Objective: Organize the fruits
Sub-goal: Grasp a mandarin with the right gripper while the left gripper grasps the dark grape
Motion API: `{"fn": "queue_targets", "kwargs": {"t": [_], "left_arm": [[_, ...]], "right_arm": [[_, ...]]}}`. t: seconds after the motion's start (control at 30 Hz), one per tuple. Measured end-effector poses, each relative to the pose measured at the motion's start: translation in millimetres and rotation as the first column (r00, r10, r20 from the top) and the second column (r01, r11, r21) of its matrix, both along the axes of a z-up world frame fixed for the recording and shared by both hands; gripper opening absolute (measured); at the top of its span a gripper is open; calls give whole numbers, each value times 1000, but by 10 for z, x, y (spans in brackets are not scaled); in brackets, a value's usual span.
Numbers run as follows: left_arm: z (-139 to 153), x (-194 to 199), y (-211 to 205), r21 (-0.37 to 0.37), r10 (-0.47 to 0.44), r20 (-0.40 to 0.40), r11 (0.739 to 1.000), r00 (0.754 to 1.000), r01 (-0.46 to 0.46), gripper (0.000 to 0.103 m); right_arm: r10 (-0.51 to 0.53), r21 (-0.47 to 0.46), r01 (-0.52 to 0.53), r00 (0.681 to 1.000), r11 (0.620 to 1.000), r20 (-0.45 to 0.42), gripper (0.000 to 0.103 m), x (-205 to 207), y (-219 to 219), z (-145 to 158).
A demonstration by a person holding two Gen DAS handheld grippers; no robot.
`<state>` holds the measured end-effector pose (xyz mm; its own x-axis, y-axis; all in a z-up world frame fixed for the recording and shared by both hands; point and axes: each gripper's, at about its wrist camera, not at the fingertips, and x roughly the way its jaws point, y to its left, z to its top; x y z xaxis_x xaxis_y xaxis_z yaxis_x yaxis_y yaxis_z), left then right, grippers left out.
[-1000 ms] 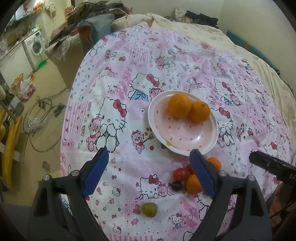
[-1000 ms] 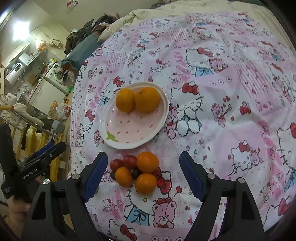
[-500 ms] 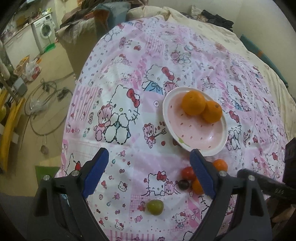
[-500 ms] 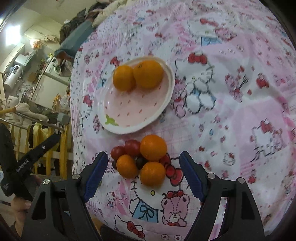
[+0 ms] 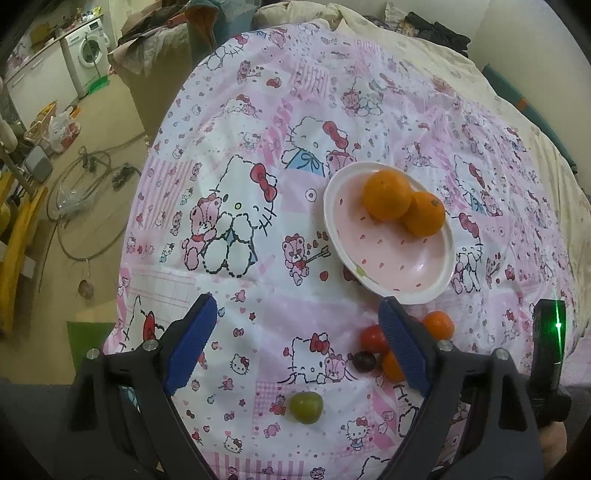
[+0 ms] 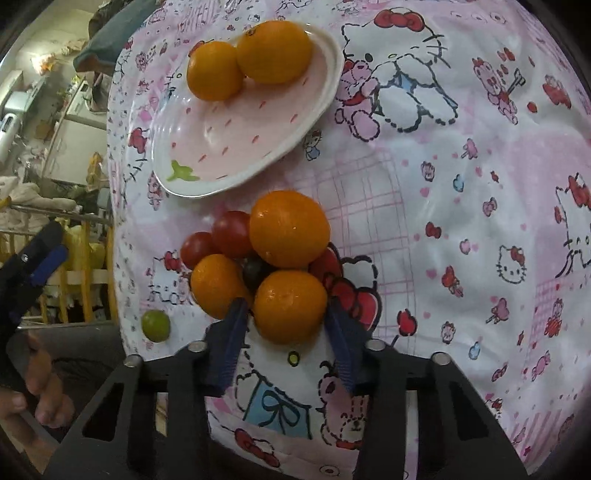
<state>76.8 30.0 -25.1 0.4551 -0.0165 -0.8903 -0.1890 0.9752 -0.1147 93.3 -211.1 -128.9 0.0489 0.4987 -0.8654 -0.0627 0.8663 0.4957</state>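
Note:
A pink plate with two oranges lies on the Hello Kitty cloth. Below it is a cluster of three oranges, red tomatoes and a dark grape. My right gripper has its fingers closed in on both sides of the nearest orange, resting on the cloth. A green grape lies apart. My left gripper is open and empty, above the cloth left of the cluster.
The bed's left edge drops to a floor with cables, a washing machine and a yellow rack. Piled clothes lie beyond the bed's far end.
My right gripper moved down to the fruit cluster and closed its fingers around the nearest orange. My left gripper drew back and to the left; it stays open.

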Motion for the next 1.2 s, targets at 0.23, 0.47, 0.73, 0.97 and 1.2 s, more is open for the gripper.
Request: {"fn": "queue_targets", "kwargs": {"t": [0.23,0.47,0.73,0.97,1.2], "left_arm": [[-299,80,-204,-16,-155,-166,988,974,155,87],[-650,121,-758,49,-411,-321,893,854,448,72],[-932,201,-1083,55,-500,-417,820,759,570,49],[-1048,339,-1200,43,-520,-435,803,735,594,35],[-1068,438,-1201,30,-517,-427,812,742,583,20]], "right_arm": [[-28,19,27,998,999,63,39,-25,-183,202],[-122,59,114,981,992,148,39,-19,-526,507],[-159,83,146,971,986,178,39,-5,-639,643],[-143,79,130,971,988,190,39,-4,-615,678],[-136,83,122,972,989,192,39,3,-575,682]]}}
